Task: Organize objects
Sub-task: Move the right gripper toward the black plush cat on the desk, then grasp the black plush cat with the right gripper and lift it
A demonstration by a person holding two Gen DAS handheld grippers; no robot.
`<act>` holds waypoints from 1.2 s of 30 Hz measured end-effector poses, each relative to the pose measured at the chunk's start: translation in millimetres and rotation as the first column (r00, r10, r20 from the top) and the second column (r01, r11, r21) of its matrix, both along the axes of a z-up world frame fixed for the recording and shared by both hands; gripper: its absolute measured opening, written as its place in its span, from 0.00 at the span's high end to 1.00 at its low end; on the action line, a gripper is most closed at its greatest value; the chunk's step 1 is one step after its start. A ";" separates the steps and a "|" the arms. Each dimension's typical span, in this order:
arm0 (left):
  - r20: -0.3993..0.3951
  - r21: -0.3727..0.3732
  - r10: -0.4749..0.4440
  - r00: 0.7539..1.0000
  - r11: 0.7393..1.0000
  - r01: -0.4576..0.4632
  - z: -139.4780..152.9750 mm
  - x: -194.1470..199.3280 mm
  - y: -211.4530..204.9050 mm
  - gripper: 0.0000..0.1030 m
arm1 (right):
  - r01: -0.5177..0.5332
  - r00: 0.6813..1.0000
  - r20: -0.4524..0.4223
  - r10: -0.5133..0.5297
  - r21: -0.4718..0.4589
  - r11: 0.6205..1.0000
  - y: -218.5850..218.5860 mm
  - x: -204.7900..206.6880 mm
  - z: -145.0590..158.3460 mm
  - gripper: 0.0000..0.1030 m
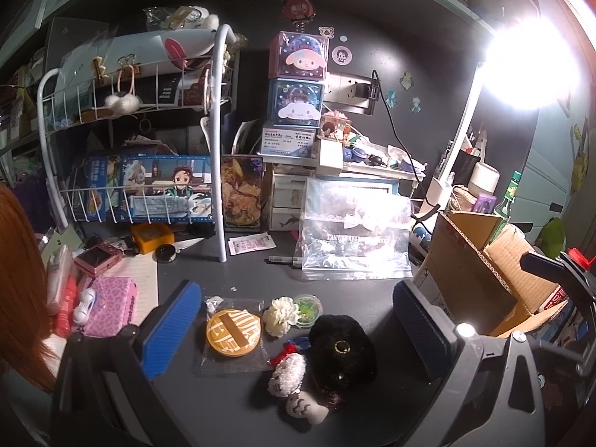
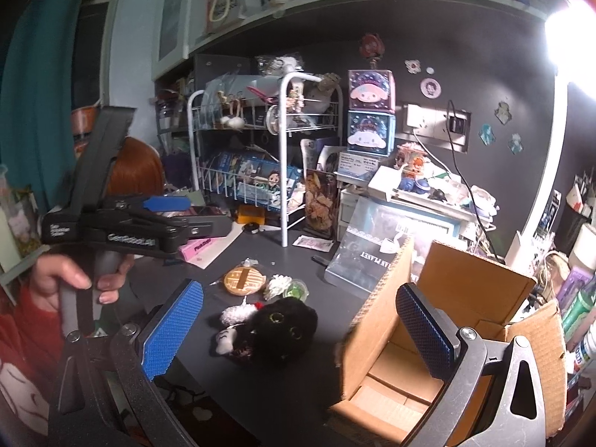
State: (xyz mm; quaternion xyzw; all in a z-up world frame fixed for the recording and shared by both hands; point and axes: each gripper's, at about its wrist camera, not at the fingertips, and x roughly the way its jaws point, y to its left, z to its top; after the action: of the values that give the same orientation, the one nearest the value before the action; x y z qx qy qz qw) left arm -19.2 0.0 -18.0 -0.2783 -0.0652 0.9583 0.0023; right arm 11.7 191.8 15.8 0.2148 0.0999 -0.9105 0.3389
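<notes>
Your left hand-held gripper [image 1: 298, 331] hangs over the dark table [image 1: 238, 272] with its blue-padded fingers [image 1: 169, 326] spread wide and nothing between them. Below that gap lies a small cluster of things: a round orange badge in a clear sleeve [image 1: 232, 332], a white fabric flower [image 1: 281, 314] just to its right, a small green-lidded cup [image 1: 307, 305] touching the flower, a black plush cat [image 1: 342, 352] and a white knitted charm [image 1: 288, 372] pressed against the cat's near side.

Your right hand-held gripper [image 2: 301, 331] is also spread wide and holds nothing. Its left finger [image 2: 173, 329] is above the table near the cat, while its right finger [image 2: 422, 333] is in front of the open cardboard box [image 2: 480, 290]. The box stands at the right side of the table, flaps up, well apart from the badge and just right of the cat.

In the right wrist view your left hand [image 2: 74, 279] grips the other tool's handle. A white wire rack [image 1: 219, 141] stands behind the cluster, and a clear plastic bag [image 1: 354, 234] lies between the rack and the box.
</notes>
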 end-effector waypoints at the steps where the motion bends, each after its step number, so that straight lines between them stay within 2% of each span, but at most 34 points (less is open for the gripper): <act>1: -0.004 0.003 -0.005 1.000 1.000 0.005 -0.6 0.3 -2.4 0.01 | -0.003 1.000 -0.006 0.003 0.007 1.000 -4.0 2.7 -0.2 0.00; 4: -0.005 0.008 -0.007 1.000 1.000 0.007 -3.5 -0.7 -12.9 0.01 | -0.017 0.999 -0.026 0.018 0.034 0.999 -21.2 12.1 -2.7 0.00; 6: -0.003 0.012 0.000 1.000 1.000 0.000 -6.8 -1.7 -22.5 0.01 | -0.028 0.999 -0.033 0.030 0.054 0.998 -36.5 15.9 -6.3 0.07; 8: 0.003 0.016 0.004 1.000 1.000 -0.005 -11.6 -3.3 -34.5 0.01 | -0.038 0.999 -0.019 0.039 0.061 0.997 -50.5 15.5 -13.4 0.29; 14: 0.029 0.016 0.007 1.000 1.000 -0.008 -31.6 -9.9 -63.1 0.01 | -0.036 0.995 0.094 0.030 0.061 0.997 -90.7 -3.1 -56.3 0.37; 19: 0.022 -0.021 -0.061 0.998 0.998 0.061 -49.2 -13.8 -70.5 0.01 | 0.086 0.965 0.246 -0.093 0.038 0.996 -88.5 -35.3 -108.8 0.37; 23: -0.019 0.023 -0.147 0.989 0.989 0.148 -61.1 -15.0 -74.3 0.01 | 0.180 0.942 0.270 -0.198 0.090 0.980 -80.2 -53.6 -134.8 0.37; 26: -0.086 0.066 -0.186 0.979 0.979 0.192 -64.3 -16.0 -75.4 0.01 | 0.191 0.925 0.316 -0.208 0.084 0.978 -75.2 -65.2 -146.0 0.36; 27: -0.107 0.073 -0.196 0.975 0.976 0.204 -64.0 -16.0 -74.3 0.01 | 0.193 0.922 0.326 -0.209 0.083 0.978 -74.9 -67.4 -147.8 0.35; 28: -0.112 0.077 -0.206 0.972 0.974 0.215 -63.6 -17.1 -73.5 0.01 | 0.197 0.918 0.335 -0.213 0.083 0.977 -75.3 -69.9 -150.2 0.29; 29: -0.100 0.081 -0.219 0.970 0.970 0.228 -63.8 -19.8 -71.9 0.01 | 0.200 0.915 0.341 -0.217 0.084 0.976 -76.2 -71.8 -151.9 0.23; 31: -0.067 0.089 -0.244 0.968 0.964 0.249 -64.2 -25.4 -68.3 0.01 | 0.206 0.910 0.350 -0.222 0.084 0.975 -78.1 -74.8 -155.4 0.18; 36: -0.005 0.094 -0.260 0.966 0.961 0.259 -69.8 -30.6 -66.1 0.01 | 0.247 0.877 0.417 -0.239 0.036 0.968 -74.3 -90.9 -166.3 0.17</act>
State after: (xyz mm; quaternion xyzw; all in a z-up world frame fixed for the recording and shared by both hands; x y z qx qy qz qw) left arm -49.8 -66.1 -87.8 -0.2875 -0.0732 0.9445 0.1407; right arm -79.2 117.5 -150.5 0.4122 -0.0109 -0.8795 0.2374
